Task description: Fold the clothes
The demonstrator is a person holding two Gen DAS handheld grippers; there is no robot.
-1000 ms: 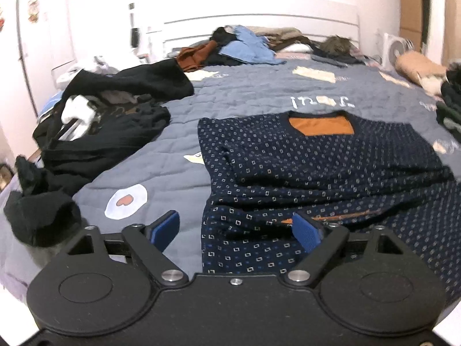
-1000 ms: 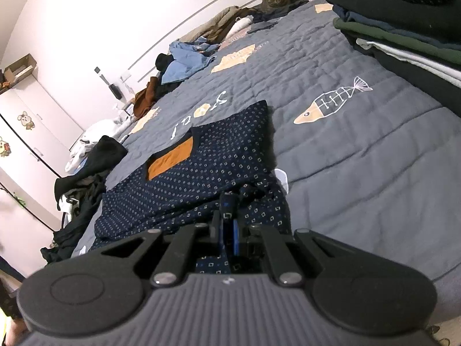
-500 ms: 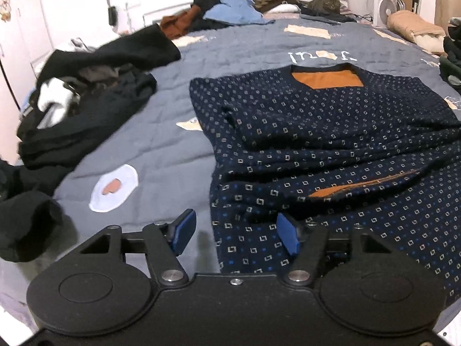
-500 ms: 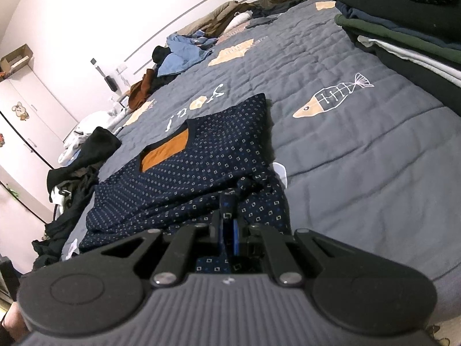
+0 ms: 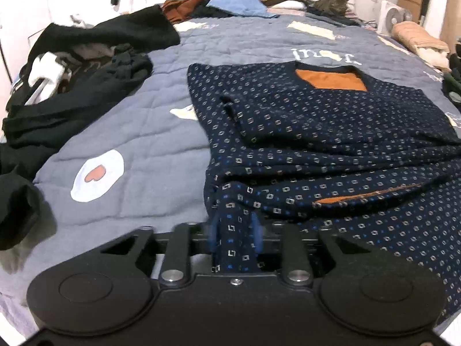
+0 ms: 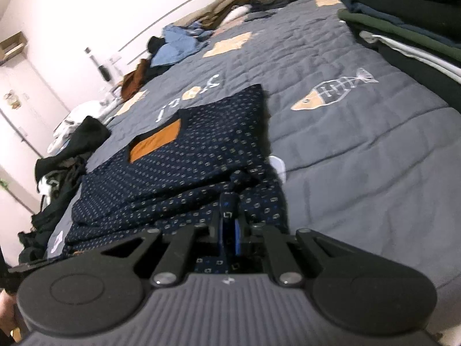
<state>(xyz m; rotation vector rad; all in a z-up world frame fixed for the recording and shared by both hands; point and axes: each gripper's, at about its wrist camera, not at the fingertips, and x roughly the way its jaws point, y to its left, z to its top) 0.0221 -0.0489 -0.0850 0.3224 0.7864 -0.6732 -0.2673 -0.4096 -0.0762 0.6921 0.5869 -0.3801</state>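
A navy patterned sweater (image 5: 317, 132) with an orange neck lining lies flat on the grey quilt (image 5: 144, 150), its sleeves folded across the body. At its near left hem, my left gripper (image 5: 234, 227) is closing its jaws, and the blue pads pinch a ridge of the fabric between them. In the right wrist view the same sweater (image 6: 187, 167) stretches away to the left. My right gripper (image 6: 229, 216) is shut on its near right hem, with a fold of cloth standing up between the pads.
A heap of black clothes (image 5: 72, 86) lies on the bed's left side. More garments (image 5: 230, 3) and a cat (image 5: 331, 3) are by the headboard. A stack of folded clothes (image 6: 403, 23) stands on the right. A fan (image 5: 391, 17) sits at the far right.
My left gripper moved forward and down onto the sweater's hem, and its jaws went from wide open to pinching the fabric. The right gripper kept its hold and hardly moved.
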